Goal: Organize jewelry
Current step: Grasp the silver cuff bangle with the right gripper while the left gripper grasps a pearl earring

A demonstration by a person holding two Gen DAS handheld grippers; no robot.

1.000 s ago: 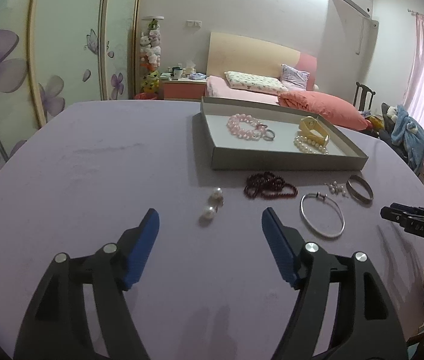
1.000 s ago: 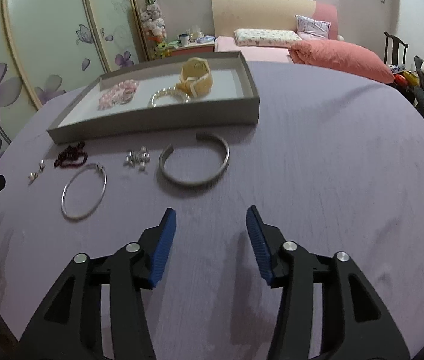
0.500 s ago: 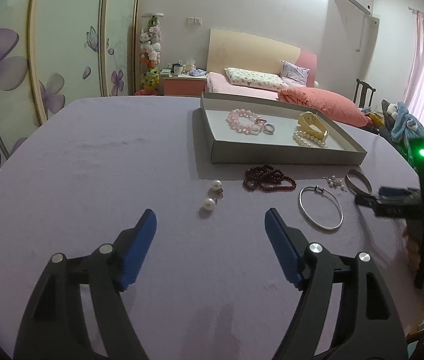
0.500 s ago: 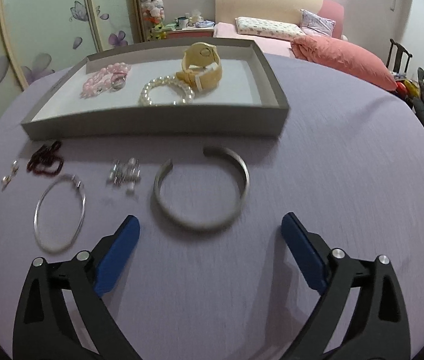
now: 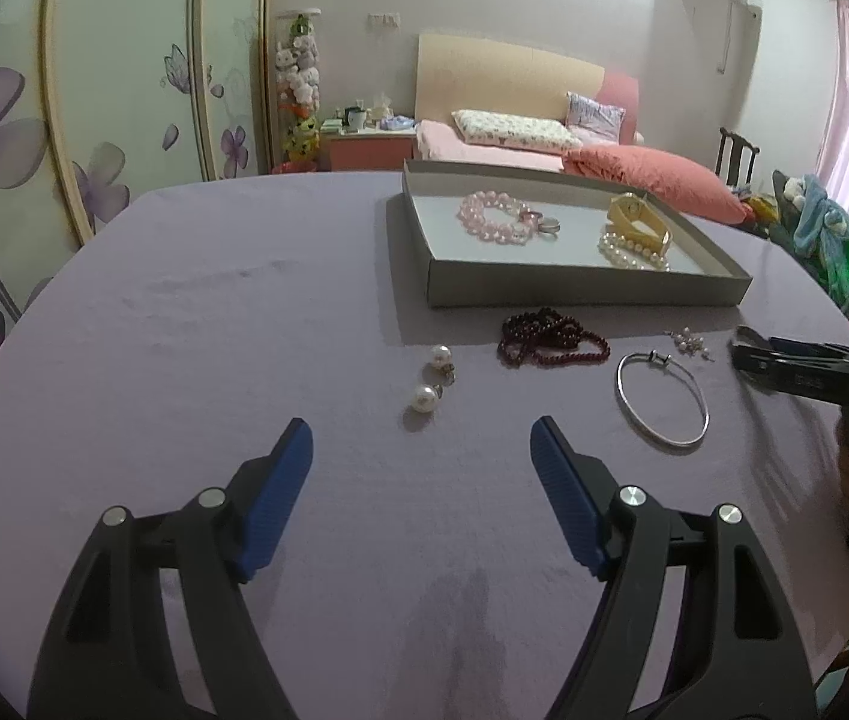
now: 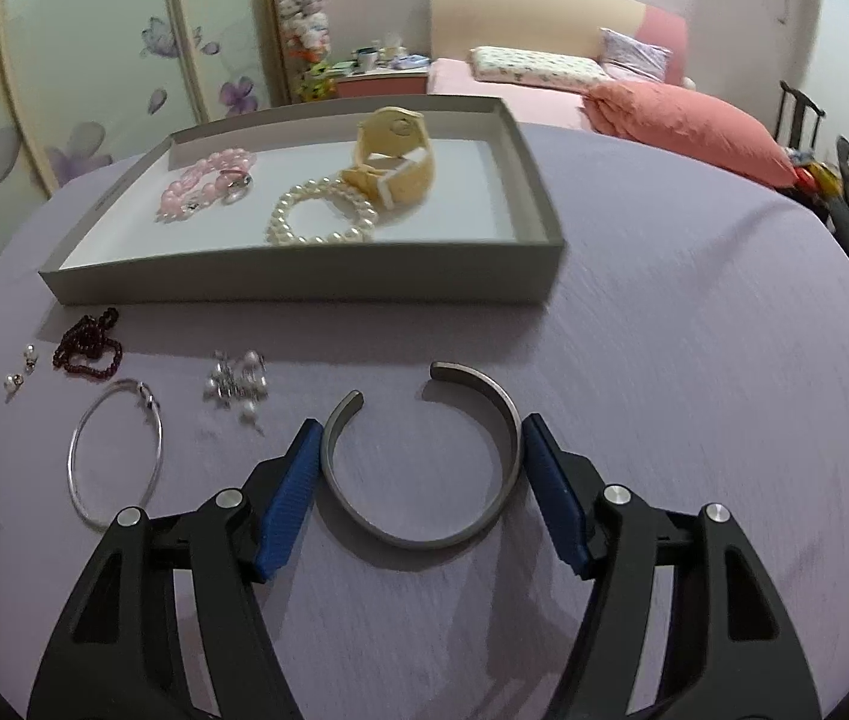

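Note:
My right gripper [image 6: 421, 429] is open, with its blue fingertips on either side of a grey open cuff bangle [image 6: 424, 510] that lies flat on the purple tablecloth. My left gripper [image 5: 421, 429] is open and empty, just short of two pearl earrings [image 5: 431, 381]. A dark red bead string [image 5: 550, 339], a thin silver bangle [image 5: 661, 399] and a small pearl cluster [image 5: 688, 342] lie on the cloth. The grey tray [image 6: 304, 285] holds a pink bead bracelet [image 6: 205, 180], a white pearl bracelet [image 6: 322, 216] and a yellow watch [image 6: 397, 156].
The round table has a purple cloth [image 5: 214, 312]. My right gripper shows in the left wrist view [image 5: 796, 366] at the table's right side. A bed [image 5: 544, 138], wardrobe doors [image 5: 64, 120] and a chair with clothes [image 5: 808, 216] stand beyond the table.
My right gripper has opened wide and moved forward until its fingertips flank the grey cuff bangle. My left gripper has held nearly still and open.

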